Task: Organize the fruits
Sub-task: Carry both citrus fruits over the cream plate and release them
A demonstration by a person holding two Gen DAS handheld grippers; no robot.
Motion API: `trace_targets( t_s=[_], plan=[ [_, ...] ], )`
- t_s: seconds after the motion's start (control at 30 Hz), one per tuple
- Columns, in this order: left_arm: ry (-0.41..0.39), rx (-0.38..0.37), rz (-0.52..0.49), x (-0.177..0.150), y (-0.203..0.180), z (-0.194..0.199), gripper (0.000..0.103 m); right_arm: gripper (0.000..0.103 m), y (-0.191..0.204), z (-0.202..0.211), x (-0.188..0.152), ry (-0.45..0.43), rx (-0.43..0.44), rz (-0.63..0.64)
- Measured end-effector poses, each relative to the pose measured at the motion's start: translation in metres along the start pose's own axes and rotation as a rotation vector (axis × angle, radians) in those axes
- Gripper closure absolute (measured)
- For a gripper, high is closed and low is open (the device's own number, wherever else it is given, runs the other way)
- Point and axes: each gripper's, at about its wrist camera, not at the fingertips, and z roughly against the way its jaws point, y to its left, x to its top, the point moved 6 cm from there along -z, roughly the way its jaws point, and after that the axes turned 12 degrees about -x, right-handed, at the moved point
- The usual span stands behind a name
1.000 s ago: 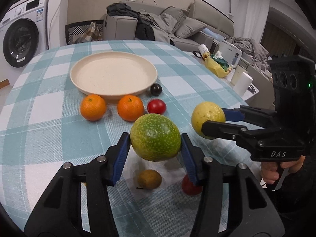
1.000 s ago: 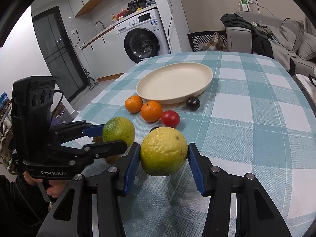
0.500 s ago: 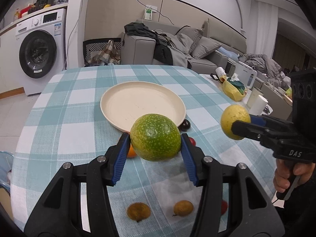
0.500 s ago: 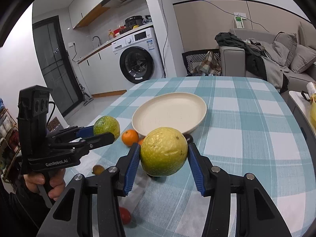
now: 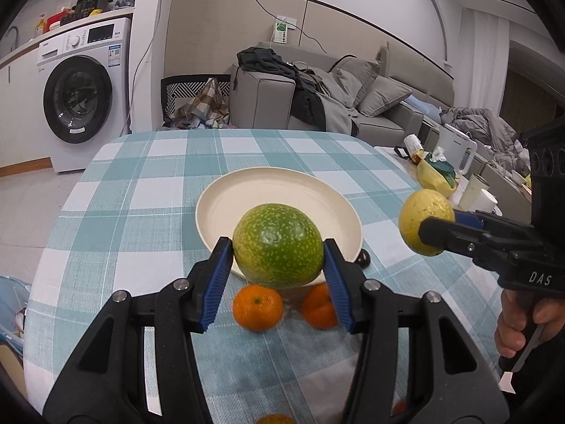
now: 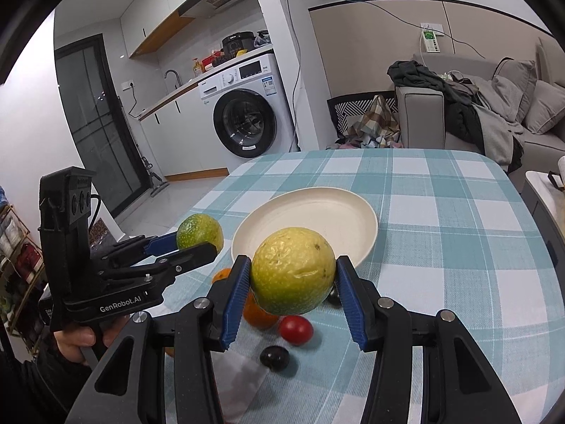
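My left gripper (image 5: 278, 258) is shut on a green speckled fruit (image 5: 278, 245) and holds it above the near rim of the cream plate (image 5: 247, 194). It also shows in the right wrist view (image 6: 197, 243). My right gripper (image 6: 293, 282) is shut on a yellow-green fruit (image 6: 293, 270), in the air near the plate (image 6: 317, 215); it shows in the left wrist view (image 5: 425, 228) to the plate's right. Two oranges (image 5: 257, 306) (image 5: 317, 305), a red tomato (image 6: 296, 329) and dark plums (image 6: 274, 358) lie on the checked cloth.
The table with the teal checked cloth (image 5: 141, 212) ends at the left above the floor. A washing machine (image 5: 79, 95) and a sofa (image 5: 317, 99) stand behind. A side table with a kettle and cups (image 5: 459, 162) is at the right.
Both grippers have risen and moved forward toward the plate, each with its fruit. The fruits on the cloth now lie lower in both views.
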Motion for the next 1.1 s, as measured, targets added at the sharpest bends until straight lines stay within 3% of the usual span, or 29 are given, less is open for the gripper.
trace_targets(
  t_s=[0.73,1.1],
  plan=[
    [0.075,0.035,0.023,0.005,0.025,-0.063,0.054,0.053,0.012,-0.071,0.0,0.12,0.022,-0.011],
    [0.135,0.069,0.006,0.004,0.028,-0.075,0.054,0.053,0.016,-0.087,-0.007,0.147,-0.023,0.029]
  ],
)
